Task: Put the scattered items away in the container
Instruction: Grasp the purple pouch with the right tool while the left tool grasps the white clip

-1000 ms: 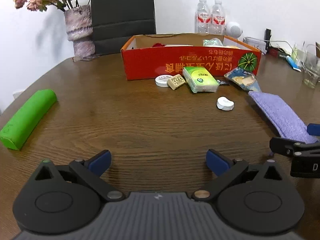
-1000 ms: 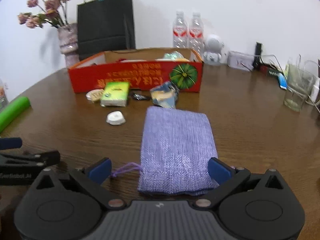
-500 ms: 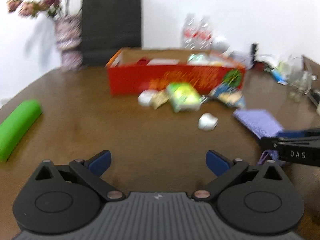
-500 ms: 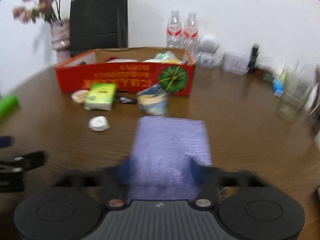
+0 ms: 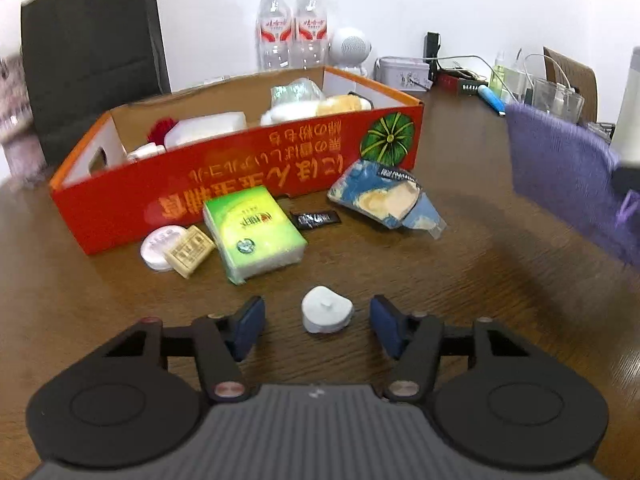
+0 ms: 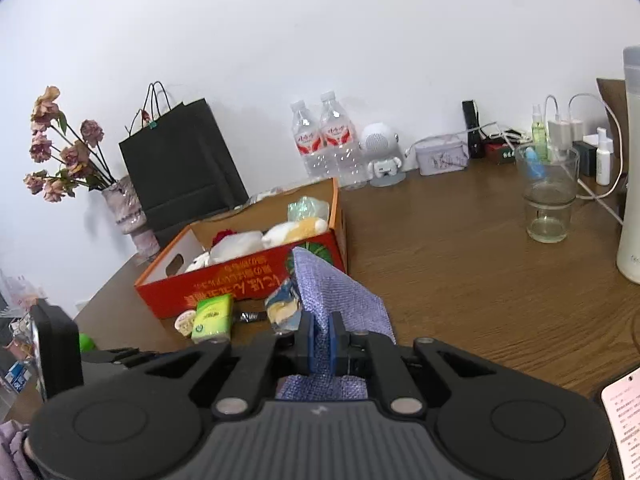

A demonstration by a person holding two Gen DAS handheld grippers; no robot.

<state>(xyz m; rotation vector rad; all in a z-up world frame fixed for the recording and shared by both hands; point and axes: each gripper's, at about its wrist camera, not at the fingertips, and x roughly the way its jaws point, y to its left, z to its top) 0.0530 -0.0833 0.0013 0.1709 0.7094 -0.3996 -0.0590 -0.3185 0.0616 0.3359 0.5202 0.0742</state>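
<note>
My right gripper (image 6: pixel 322 346) is shut on the purple woven pouch (image 6: pixel 338 300) and holds it lifted above the table; the pouch also hangs at the right in the left wrist view (image 5: pixel 568 176). My left gripper (image 5: pixel 316 326) is open, its blue pads on either side of a small white case (image 5: pixel 326 314) on the table. The red cardboard box (image 5: pixel 248 184) holds several items. In front of it lie a green tissue pack (image 5: pixel 254 232), a round white tin (image 5: pixel 160 246), a beige packet (image 5: pixel 190 250), a black sachet (image 5: pixel 316 219) and a blue snack bag (image 5: pixel 384 200).
Behind the box stand two water bottles (image 5: pixel 294 36), a black paper bag (image 5: pixel 90 48), a white robot toy (image 5: pixel 352 48) and a flower vase (image 6: pixel 128 216). A glass cup (image 6: pixel 548 196), cables and small bottles crowd the right side. A green roll (image 6: pixel 86 342) lies far left.
My right gripper has shut on the purple pouch and lifted it off the table. My left gripper has moved forward to straddle the small white case.
</note>
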